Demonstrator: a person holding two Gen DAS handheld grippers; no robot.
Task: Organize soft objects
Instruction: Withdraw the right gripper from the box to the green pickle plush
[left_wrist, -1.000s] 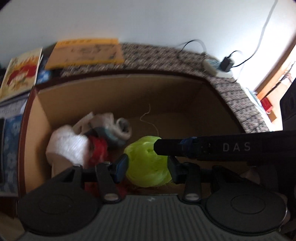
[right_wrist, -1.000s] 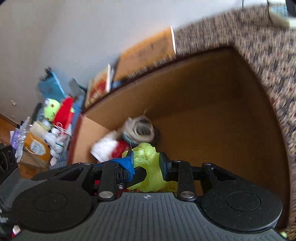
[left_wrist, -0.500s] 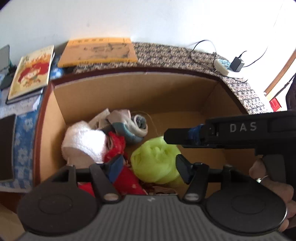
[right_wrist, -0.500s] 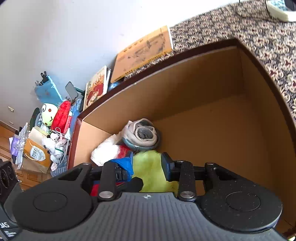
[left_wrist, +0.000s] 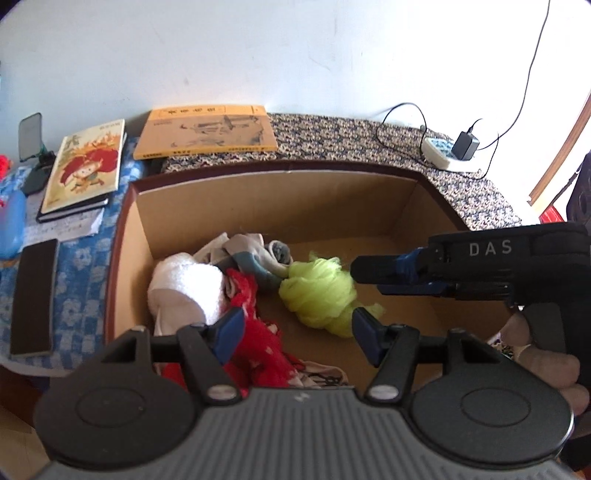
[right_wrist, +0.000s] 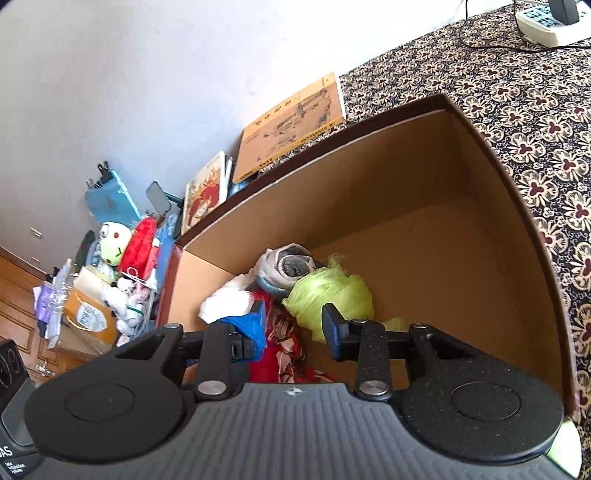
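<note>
Cardboard box (left_wrist: 321, 206) holds a white towel roll (left_wrist: 188, 291), red cloth (left_wrist: 258, 343) and yellow-green fluff (left_wrist: 317, 291) on its floor, while left gripper (left_wrist: 295, 332) and right gripper (right_wrist: 293, 325) hover above, jaws apart and empty.

Matt cardboard box (left_wrist: 402, 206), fluffy yellow-green yarn (left_wrist: 317, 291), rough white terry towel (left_wrist: 188, 291)

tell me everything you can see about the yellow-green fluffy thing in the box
The yellow-green bundle looks like loose, wispy fibre or thin fabric bunched into a lump with frayed tufts. It lies on the floor of the cardboard box, against the grey sock bundle. Neither hand-held gripper touches it.
</note>
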